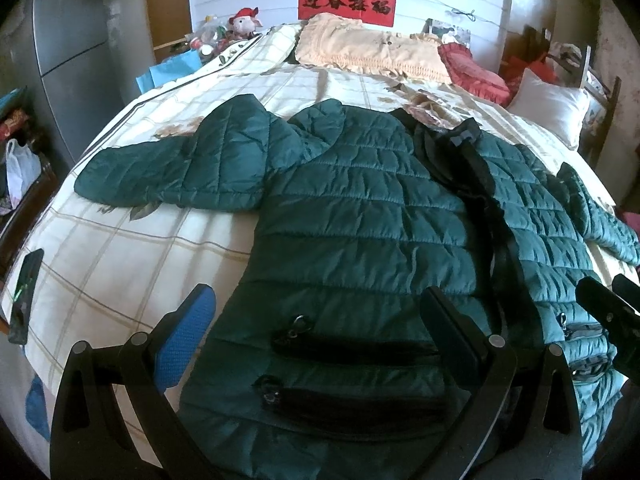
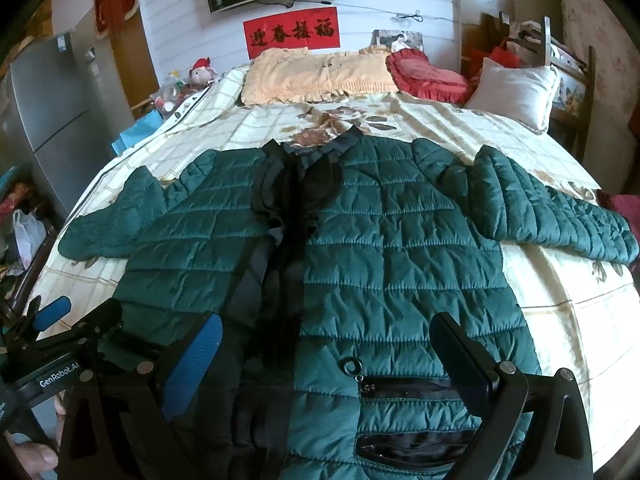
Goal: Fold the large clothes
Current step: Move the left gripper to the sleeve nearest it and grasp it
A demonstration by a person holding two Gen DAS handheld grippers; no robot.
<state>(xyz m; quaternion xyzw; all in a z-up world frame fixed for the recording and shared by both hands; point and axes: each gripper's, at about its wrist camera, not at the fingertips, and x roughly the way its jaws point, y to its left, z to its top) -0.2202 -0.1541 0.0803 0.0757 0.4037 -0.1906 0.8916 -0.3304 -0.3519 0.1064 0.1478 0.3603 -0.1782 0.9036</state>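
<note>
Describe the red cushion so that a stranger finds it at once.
Look at the bed, at its far end under the red banner. Between the long yellow pillow and the white pillow lies the red cushion, the only one heart-shaped with a ruffled edge.

Dark green quilted jacket [image 1: 360,208] lies front-up, unzipped, spread across the bed [image 1: 120,248] w/ collar toward the headboard end. One sleeve stretches toward the bed's left edge, other sleeve toward the right edge. Left tool [image 1: 316,320] hovers over the hem near the foot edge, jaws wide apart, nothing btwn them; two black zip pockets [image 1: 352,348] sit btwn the fingers. Right tool [image 1: 612,312] pokes in at right. Yellow pillow [image 1: 372,48] and red cushion [image 1: 472,68] at the head.
</note>
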